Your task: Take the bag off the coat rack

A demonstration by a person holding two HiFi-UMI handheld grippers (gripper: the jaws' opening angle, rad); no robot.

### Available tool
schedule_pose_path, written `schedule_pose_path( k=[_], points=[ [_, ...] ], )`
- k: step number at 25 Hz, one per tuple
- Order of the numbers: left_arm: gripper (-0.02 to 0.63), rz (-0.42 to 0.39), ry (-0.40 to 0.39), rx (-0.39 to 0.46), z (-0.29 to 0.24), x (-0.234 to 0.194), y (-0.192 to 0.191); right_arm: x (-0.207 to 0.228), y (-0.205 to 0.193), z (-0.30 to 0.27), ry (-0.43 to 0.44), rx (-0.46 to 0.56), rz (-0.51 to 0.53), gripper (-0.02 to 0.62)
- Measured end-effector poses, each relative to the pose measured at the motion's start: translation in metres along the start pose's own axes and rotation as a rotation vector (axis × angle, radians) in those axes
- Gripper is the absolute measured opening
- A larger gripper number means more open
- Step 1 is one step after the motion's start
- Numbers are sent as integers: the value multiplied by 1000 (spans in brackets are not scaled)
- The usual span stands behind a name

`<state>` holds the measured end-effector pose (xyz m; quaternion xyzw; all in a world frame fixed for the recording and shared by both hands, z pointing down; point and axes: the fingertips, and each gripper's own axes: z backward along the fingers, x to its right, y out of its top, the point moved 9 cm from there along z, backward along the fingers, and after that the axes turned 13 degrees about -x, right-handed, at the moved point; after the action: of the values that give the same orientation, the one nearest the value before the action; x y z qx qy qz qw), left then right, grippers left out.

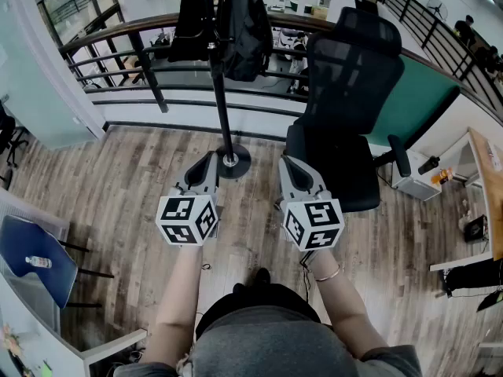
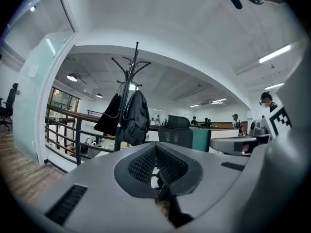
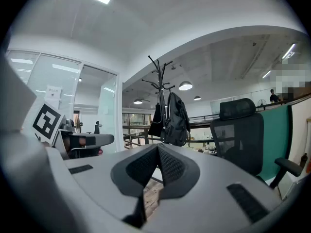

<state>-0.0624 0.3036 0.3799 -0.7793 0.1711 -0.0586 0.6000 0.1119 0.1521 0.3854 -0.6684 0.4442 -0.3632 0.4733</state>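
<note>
A black backpack [image 1: 246,26] hangs from the black coat rack [image 1: 220,85], and a second dark piece [image 1: 189,22] hangs on the rack's left side. Both grippers are held low in front of the rack's round base [image 1: 233,162], well short of the bag. My left gripper [image 1: 206,159] is shut and holds nothing, and so is my right gripper [image 1: 289,163]. The left gripper view has the backpack [image 2: 136,118] far ahead beyond the closed left gripper [image 2: 156,152]. The right gripper view shows the backpack [image 3: 176,120] left of centre, past the closed right gripper [image 3: 158,152].
A black mesh office chair [image 1: 346,93] stands right of the rack, close to my right gripper. A dark railing [image 1: 118,42] runs behind the rack. A blue chair [image 1: 35,261] sits at the lower left and a desk edge [image 1: 487,179] at the far right.
</note>
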Motion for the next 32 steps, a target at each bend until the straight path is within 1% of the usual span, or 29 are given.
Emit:
schedule_pose_path(
  k=[3,7,10,14,15,16,18,20,23,28,32],
  points=[
    [21,8,3,-1,-7,0,-2,8,-1,-4,4,-10,3,0],
    [23,22,2,-22,-11,5,-10,16,-8,-1,-5,-30,5,3],
    [23,13,14,-25,-10,5,-5,19,-5,-2,-6,-10,0,5],
    [26,12,20,-5,-12,7,4,29,-1,-7,8,2,-19,2],
    [28,12,21,-1,-14,7,6,31,1,-9,19,5,-23,12],
    [33,12,23,2,-16,7,8,33,3,-11,31,8,-28,40],
    [85,15,27,5,-21,6,12,38,7,-18,50,10,-34,74],
    [128,22,34,6,-28,2,17,42,12,-26,64,10,-41,94],
    [176,35,39,11,-42,-9,26,47,22,-43,87,19,-46,121],
    [199,39,36,51,-87,-33,57,71,48,-83,89,33,-28,156],
    [209,22,24,81,-134,-66,88,89,78,-126,58,66,-18,158]
  ],
)
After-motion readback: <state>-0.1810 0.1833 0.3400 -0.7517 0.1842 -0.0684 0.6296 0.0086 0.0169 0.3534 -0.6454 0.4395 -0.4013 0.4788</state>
